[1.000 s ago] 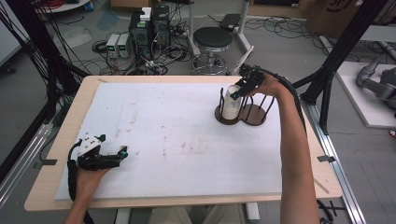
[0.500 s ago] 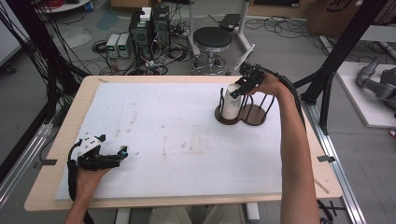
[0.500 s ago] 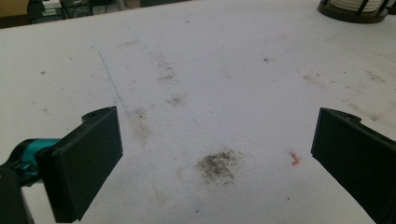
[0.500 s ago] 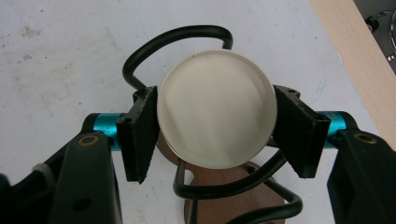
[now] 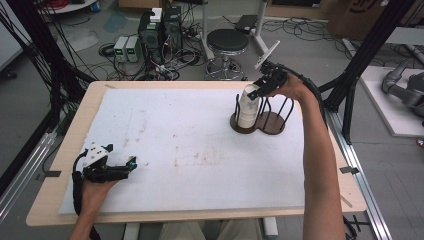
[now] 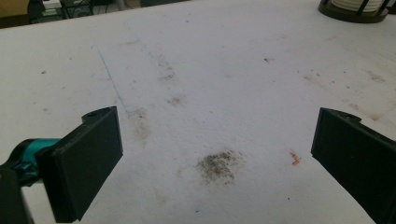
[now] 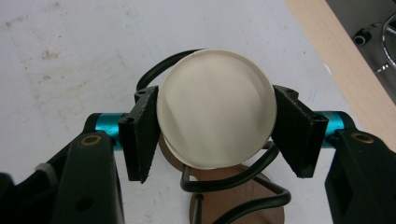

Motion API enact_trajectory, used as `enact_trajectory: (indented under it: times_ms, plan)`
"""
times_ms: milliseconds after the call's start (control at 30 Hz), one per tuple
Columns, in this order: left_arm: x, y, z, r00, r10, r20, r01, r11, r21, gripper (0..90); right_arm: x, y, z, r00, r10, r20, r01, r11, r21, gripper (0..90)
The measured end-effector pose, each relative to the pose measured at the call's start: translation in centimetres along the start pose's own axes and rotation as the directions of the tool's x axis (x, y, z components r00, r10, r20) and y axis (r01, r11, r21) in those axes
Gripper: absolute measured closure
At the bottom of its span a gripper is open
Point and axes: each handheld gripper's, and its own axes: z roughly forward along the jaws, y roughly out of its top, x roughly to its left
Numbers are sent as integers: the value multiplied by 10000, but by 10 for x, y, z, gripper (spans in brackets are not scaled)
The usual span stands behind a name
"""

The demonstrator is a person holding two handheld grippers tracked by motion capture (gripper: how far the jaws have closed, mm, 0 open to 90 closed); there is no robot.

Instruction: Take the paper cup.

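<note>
white cup stack (image 5: 247,106), black wire rack (image 5: 272,111), stained white tabletop (image 5: 190,145)

No word, label, brand or number can be read anywhere in these pictures. The cardboard box (image 5: 361,11) on the floor at the far right carries part of a dark printed mark (cut off by the frame's edge and too blurred to make out), and the white tabletop (image 5: 200,130) bears only smudges.

The wire rack (image 7: 233,196) is cut off at 6 o'clock in the right gripper view; the cup (image 7: 215,108) hides its near ring.
</note>
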Motion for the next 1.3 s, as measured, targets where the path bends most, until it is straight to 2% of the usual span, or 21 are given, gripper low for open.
enact_trajectory:
  times_ms: [300, 367, 400, 567, 867, 967, 1000, 1100, 1300]
  plan:
    - [0, 0, 0, 10000, 32, 1, -32, 10000, 38, 20, 6, 6, -17, 9992, -153, 363, 166, 9992, -364, 379]
    - [0, 0, 0, 10000, 43, 5, -43, 10000, 73, 20, 8, 8, -23, 9991, -79, 405, 101, 9985, -543, 380]
    - [0, 0, 0, 10000, 52, -3, -52, 10000, 63, 20, 9, 10, -31, 9988, -72, 482, 111, 9967, -801, 381]
    - [0, 0, 0, 10000, 58, 11, -59, 9999, 101, 20, 10, 14, -42, 9985, 26, 550, 34, 9941, -1084, 382]
    - [0, 0, 0, 10000, 72, 15, -72, 9999, 114, 20, 14, 22, -60, 9965, -106, 830, 196, 9939, -1086, 383]
    - [-1, 0, 1, 10000, 72, 10, -73, 9999, 105, 19, 14, 21, -62, 9964, -87, 845, 189, 9925, -1204, 382]
    - [-1, 0, 0, 10000, 75, 16, -75, 9999, 115, 19, 13, 20, -62, 9960, -41, 891, 134, 9945, -1041, 383]
    - [-1, 0, 1, 10000, 58, 18, -58, 9999, 115, 19, 14, 20, -62, 9959, 0, 909, 91, 9950, -998, 383]
    - [0, 1, 1, 10000, 64, 22, -65, 9999, 135, 19, 18, 21, -64, 9951, -172, 975, 278, 9937, -1083, 383]
